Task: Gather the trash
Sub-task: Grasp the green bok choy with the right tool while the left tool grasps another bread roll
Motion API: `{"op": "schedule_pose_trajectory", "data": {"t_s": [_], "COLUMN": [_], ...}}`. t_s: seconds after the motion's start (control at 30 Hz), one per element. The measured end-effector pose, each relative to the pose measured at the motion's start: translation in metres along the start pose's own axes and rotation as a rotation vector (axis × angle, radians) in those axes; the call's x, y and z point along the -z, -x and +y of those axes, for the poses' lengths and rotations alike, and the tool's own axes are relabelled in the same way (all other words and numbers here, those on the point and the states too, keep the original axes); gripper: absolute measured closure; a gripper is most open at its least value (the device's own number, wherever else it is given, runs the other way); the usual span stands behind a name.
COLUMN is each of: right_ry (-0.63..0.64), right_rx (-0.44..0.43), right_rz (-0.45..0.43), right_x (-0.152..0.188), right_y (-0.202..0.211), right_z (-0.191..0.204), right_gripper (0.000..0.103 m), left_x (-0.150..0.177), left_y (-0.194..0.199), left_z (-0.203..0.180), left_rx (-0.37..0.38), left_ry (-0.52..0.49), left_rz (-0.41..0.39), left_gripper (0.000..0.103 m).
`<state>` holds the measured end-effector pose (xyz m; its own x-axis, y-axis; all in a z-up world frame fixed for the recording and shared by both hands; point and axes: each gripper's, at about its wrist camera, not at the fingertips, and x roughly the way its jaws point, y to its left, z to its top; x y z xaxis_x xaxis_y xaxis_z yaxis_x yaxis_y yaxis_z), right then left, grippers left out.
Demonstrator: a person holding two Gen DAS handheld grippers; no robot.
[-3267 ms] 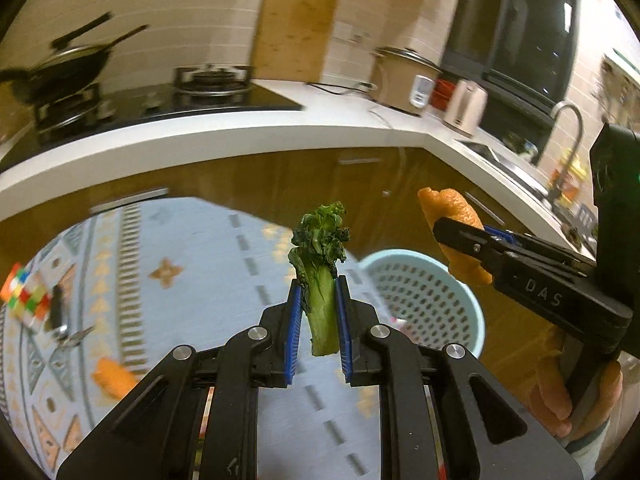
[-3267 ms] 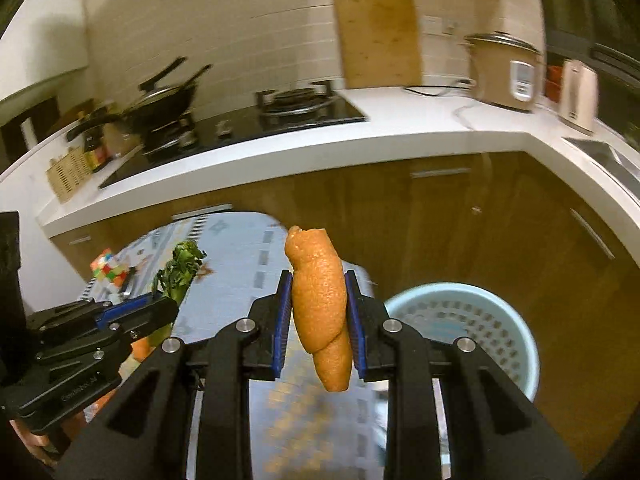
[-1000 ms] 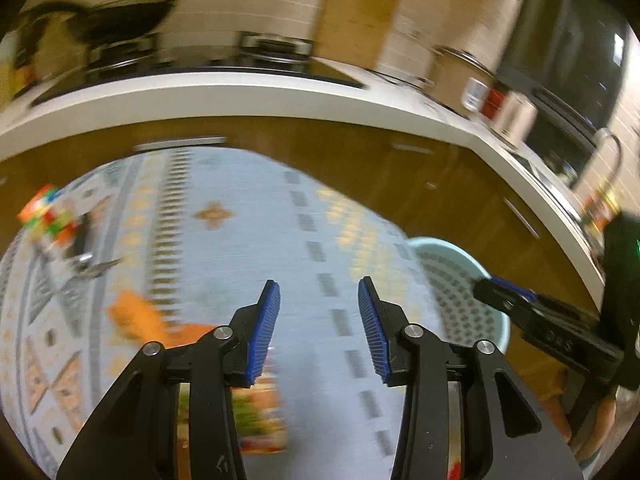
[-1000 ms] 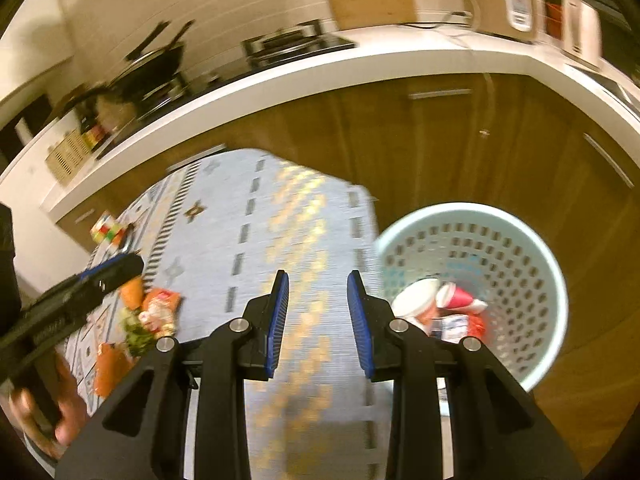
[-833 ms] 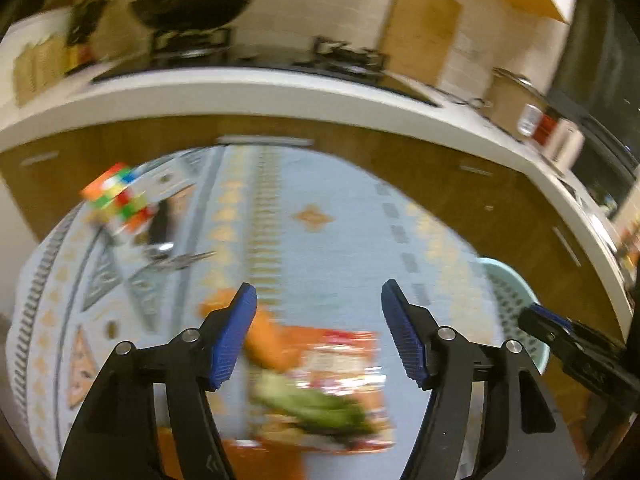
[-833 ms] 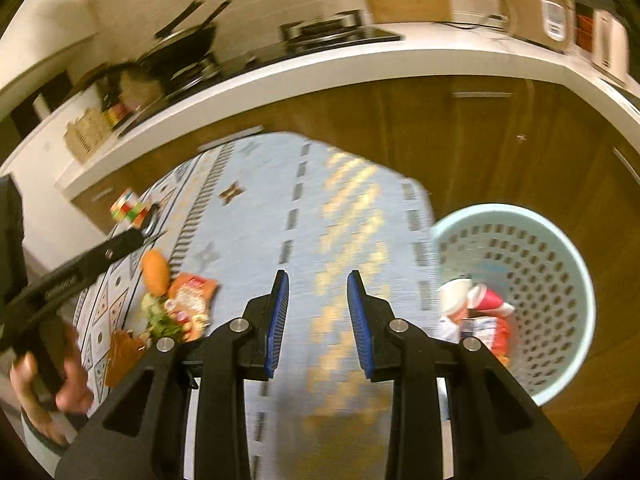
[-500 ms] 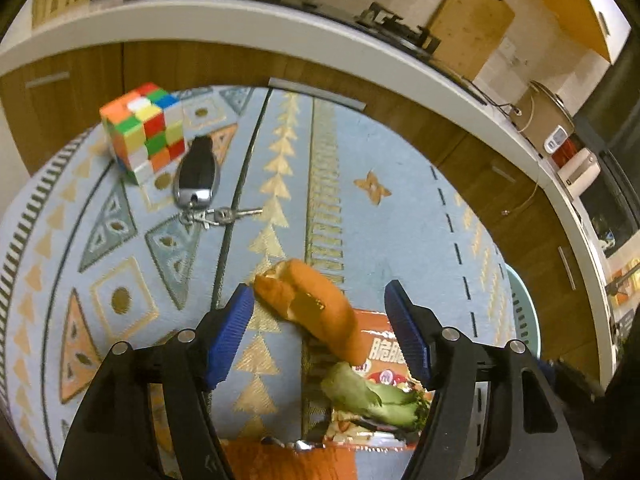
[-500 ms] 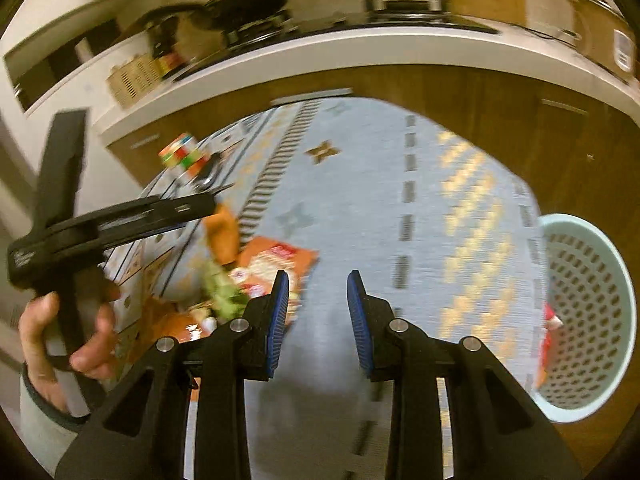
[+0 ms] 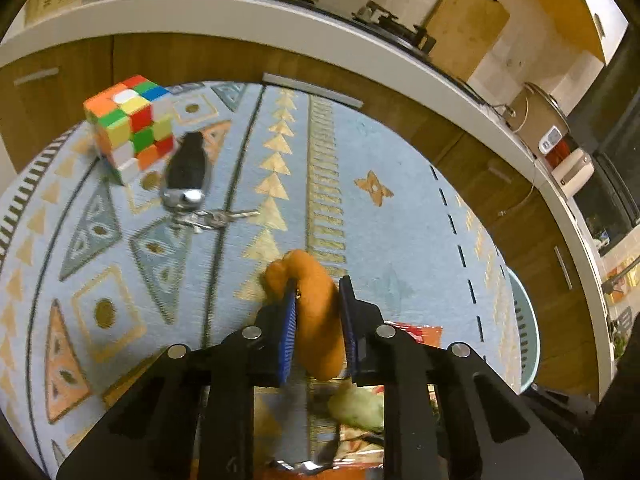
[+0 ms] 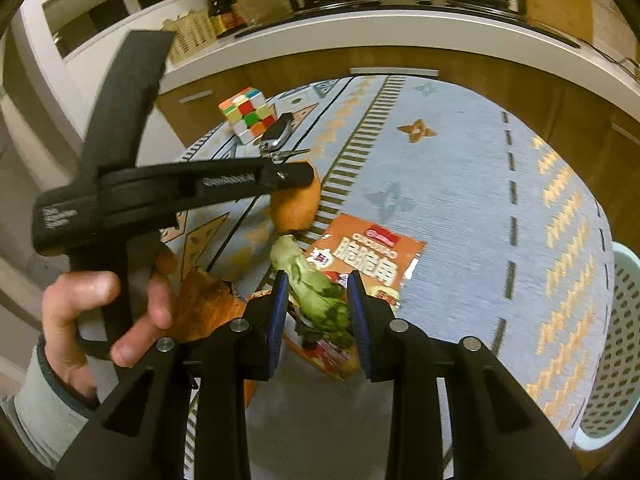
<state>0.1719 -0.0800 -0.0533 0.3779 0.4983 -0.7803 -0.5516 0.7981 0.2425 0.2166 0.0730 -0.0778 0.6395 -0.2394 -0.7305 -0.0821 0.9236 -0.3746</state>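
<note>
An orange peel (image 9: 316, 320) lies on the patterned rug, and my left gripper (image 9: 318, 284) is closing on it, both blue pads against its sides. In the right wrist view the same left gripper (image 10: 308, 174) covers the top of that peel (image 10: 298, 208), a hand on its handle. My right gripper (image 10: 316, 276) hovers open over a green vegetable scrap (image 10: 316, 292), which shows between its fingers without being pinched. The scrap rests on an orange snack bag (image 10: 372, 256). A pale blue perforated basket (image 10: 612, 340) stands at the right edge.
A colourful puzzle cube (image 9: 130, 128) and a black key fob with keys (image 9: 188, 168) lie on the rug's far left. Another orange peel (image 10: 204, 304) sits by the hand. Wooden cabinets under a white counter (image 9: 240, 12) curve around the rug.
Both grippers swung left from the basket to the trash pile. The left one opened wide, came down and closed on the orange peel. The right one now hangs over the vegetable scrap.
</note>
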Motion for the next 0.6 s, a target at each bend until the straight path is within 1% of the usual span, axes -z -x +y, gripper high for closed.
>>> {"op": "schedule_pose_trajectory", "data": {"t_s": [0.07, 0.2, 0.3, 0.37, 0.6], "right_ry": [0.025, 0.067, 0.079, 0.090, 0.133], "right_rx": [0.002, 0.026, 0.018, 0.010, 0.039], "right_rz": [0.022, 0.061, 0.076, 0.085, 0.083], "right_x": [-0.002, -0.002, -0.002, 0.000, 0.004], "right_y": [-0.008, -0.024, -0.032, -0.035, -0.036], "right_z": [0.003, 0.007, 0.009, 0.011, 0.020], "right_gripper": [0.076, 0.076, 0.072, 0.070, 0.069], "left_x": [0.000, 0.000, 0.000, 0.000, 0.004], "left_y": [0.005, 0.014, 0.017, 0.017, 0.018], "left_z": [0.003, 0.009, 0.012, 0.012, 0.011], "left_rx": [-0.008, 0.002, 0.005, 0.010, 0.023], "left_ry": [-0.007, -0.011, -0.011, -0.009, -0.020], "left_rz": [-0.011, -0.025, -0.027, -0.028, -0.024], "left_gripper": [0.088, 0.088, 0.088, 0.088, 0.088]}}
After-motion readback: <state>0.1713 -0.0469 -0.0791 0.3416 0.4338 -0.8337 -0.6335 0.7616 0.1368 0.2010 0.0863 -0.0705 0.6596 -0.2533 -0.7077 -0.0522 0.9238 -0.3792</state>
